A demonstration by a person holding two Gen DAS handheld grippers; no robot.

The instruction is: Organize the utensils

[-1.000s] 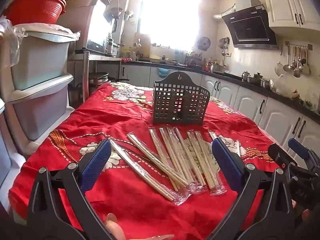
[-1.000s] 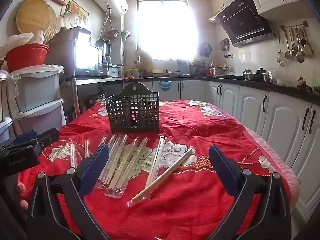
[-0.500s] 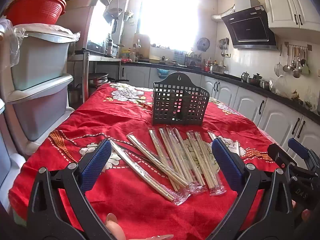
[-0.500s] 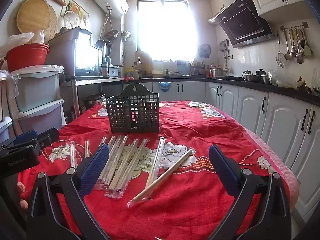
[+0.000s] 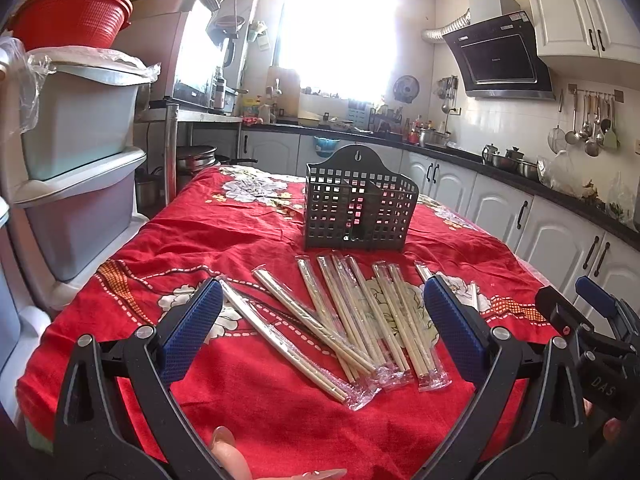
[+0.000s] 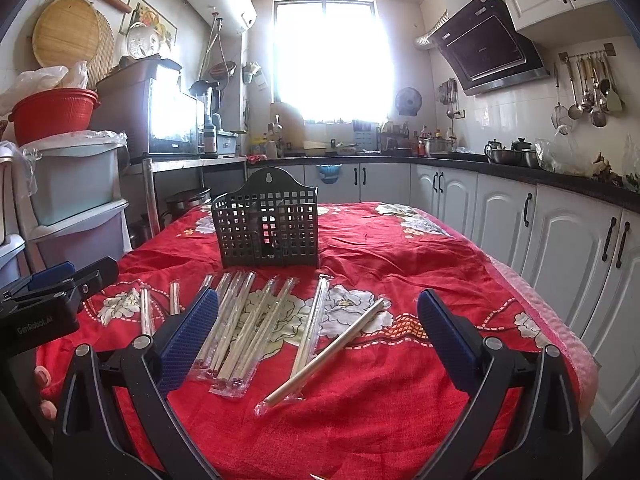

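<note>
both grippers hover over the near edge of the table, the left gripper [image 5: 322, 330] and right gripper [image 6: 318, 328] each spread wide with nothing held. just past them the wrapped chopsticks [image 5: 352, 320] lie fanned on the red tablecloth [image 6: 400, 264], one pair [image 6: 328, 350] angled off alone on the right with bare cloth beside it out to that edge. farther back the black slotted holder [image 5: 358, 204] stands upright mid-table, apart from the chopsticks.

- The cloth [image 5: 248, 236] on the desk is red, with white flowers and dashed white lines.
- The basket [image 5: 358, 204] is black, a grid of square holes.
- The chopsticks [image 5: 352, 316] are pale tan in clear wrappers.
- Claw pads [image 6: 190, 332] are blue.
</note>
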